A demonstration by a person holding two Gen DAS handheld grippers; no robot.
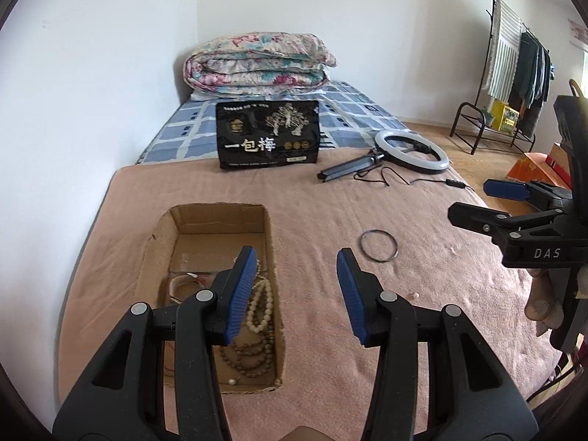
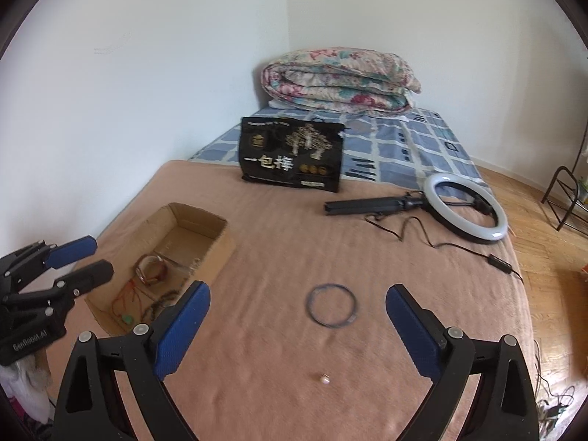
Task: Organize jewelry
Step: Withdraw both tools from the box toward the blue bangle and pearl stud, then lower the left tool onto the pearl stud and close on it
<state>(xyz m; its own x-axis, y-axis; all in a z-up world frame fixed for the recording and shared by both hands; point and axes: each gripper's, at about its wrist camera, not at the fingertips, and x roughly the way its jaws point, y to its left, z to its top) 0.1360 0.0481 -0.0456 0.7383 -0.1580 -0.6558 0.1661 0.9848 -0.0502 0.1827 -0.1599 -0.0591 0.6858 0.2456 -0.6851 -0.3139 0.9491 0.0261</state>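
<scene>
On a bed covered by a pink blanket, the right gripper hovers wide open and empty, near a thin dark bangle lying flat; a tiny pearl bead lies nearer. To lift the bangle well, straddle one side of its rim and close gently. The left gripper, half open and empty, hangs by the cardboard box, which holds bead bracelets and a watch.
</scene>
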